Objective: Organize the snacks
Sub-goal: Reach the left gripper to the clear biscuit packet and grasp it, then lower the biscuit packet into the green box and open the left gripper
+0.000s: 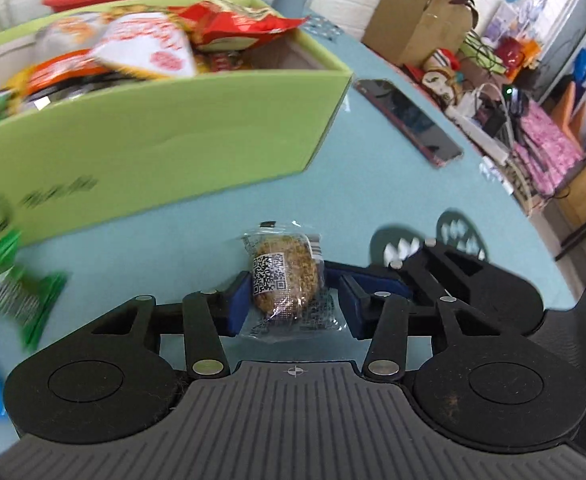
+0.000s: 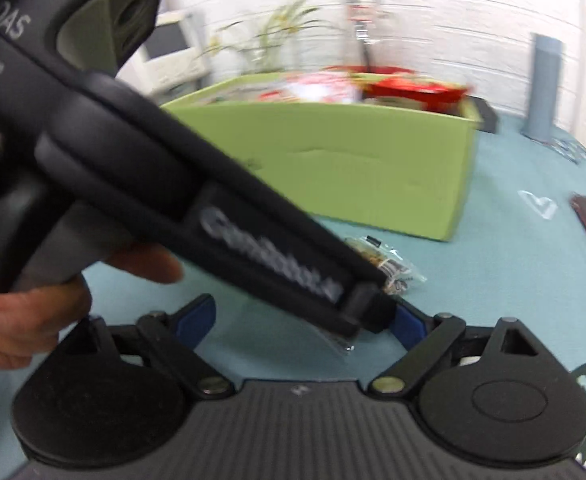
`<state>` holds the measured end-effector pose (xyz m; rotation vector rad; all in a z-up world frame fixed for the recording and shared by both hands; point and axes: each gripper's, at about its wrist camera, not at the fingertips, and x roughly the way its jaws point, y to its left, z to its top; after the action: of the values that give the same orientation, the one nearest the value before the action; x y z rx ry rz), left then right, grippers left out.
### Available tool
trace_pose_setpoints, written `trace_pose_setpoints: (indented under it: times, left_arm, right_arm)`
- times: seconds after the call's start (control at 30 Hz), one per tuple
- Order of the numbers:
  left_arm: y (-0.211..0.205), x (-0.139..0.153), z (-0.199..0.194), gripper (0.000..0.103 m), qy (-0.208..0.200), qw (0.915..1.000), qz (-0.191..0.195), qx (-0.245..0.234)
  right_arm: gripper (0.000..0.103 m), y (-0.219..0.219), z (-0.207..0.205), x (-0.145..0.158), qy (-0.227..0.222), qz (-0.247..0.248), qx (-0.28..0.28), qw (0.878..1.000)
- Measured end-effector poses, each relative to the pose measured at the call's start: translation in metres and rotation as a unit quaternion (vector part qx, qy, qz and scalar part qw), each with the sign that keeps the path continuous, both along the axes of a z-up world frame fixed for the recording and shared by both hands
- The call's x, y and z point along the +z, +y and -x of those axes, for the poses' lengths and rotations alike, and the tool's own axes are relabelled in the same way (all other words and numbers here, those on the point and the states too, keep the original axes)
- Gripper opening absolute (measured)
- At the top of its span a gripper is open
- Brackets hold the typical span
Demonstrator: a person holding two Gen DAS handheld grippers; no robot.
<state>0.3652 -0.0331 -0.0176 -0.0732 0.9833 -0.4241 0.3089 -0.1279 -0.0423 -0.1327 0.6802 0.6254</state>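
Wrapped snack cake [image 1: 285, 285] lies on teal tablecloth [image 1: 373, 184], between the blue pads of the left gripper [image 1: 293, 300]; left pad touches the wrapper, right pad stands just apart. Right gripper [image 2: 305, 320] fingers spread wide, nothing between them. Green box [image 1: 165, 148] of snack packets sits just behind.

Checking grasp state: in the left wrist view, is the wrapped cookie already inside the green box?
No. The wrapped cookie sits between the left gripper pads above the teal table, outside the green box.
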Motion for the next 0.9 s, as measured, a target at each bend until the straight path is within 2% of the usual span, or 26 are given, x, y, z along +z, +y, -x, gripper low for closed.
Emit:
trace_pose_setpoints:
  times: [0.13, 0.3, 0.4, 0.47, 0.53, 0.57, 0.63, 0.73, 0.8, 0.83, 0.87, 0.9]
  left_arm:
    - [0.015, 0.0, 0.042, 0.026, -0.015, 0.9994, -0.018, 0.024]
    - [0.031, -0.003, 0.085, 0.028, -0.014, 0.9993, 0.014, 0.031]
    - [0.04, 0.0, 0.101, 0.042, -0.011, 0.999, 0.03, 0.03]
    - [0.048, 0.007, 0.108, 0.047, -0.023, 0.9982, 0.038, 0.04]
    - [0.053, 0.011, 0.107, 0.062, -0.038, 0.9971, 0.04, 0.053]
    - [0.055, 0.012, 0.105, 0.062, -0.038, 0.9967, 0.039, 0.06]
    - [0.054, 0.01, 0.101, 0.057, -0.031, 0.997, 0.041, 0.057]
    - [0.051, 0.006, 0.096, 0.043, -0.021, 0.9977, 0.047, 0.044]
    - [0.049, 0.001, 0.091, 0.035, -0.01, 0.9981, 0.05, 0.035]
    - [0.047, -0.003, 0.089, 0.031, -0.006, 0.9978, 0.057, 0.035]
    - [0.047, -0.004, 0.088, 0.02, -0.004, 0.9975, 0.064, 0.03]
    - [0.048, -0.005, 0.089, 0.018, -0.001, 0.9971, 0.07, 0.031]
  right_arm:
    - [0.092, 0.021, 0.027, 0.001, -0.007, 0.015, 0.035, 0.999]
    - [0.093, 0.03, 0.065, 0.005, -0.004, 0.028, 0.056, 0.998]
    - [0.093, 0.03, 0.082, 0.01, -0.005, 0.021, 0.044, 0.999]
    - [0.093, 0.027, 0.089, 0.015, -0.009, 0.014, 0.019, 1.0]
    - [0.093, 0.025, 0.091, 0.017, -0.011, 0.008, -0.007, 1.0]
    - [0.093, 0.024, 0.09, 0.017, -0.01, 0.003, -0.016, 1.0]
    - [0.093, 0.027, 0.09, 0.015, -0.009, 0.007, -0.026, 1.0]
    - [0.09, 0.032, 0.083, 0.013, -0.013, 0.012, -0.031, 0.999]
    - [0.076, 0.035, 0.075, 0.009, -0.008, 0.011, -0.037, 0.999]
    - [0.065, 0.035, 0.071, 0.007, -0.005, 0.013, -0.041, 0.999]
    - [0.06, 0.038, 0.071, 0.008, -0.01, 0.013, -0.046, 0.999]
    - [0.057, 0.033, 0.072, 0.008, -0.009, 0.014, -0.047, 0.999]
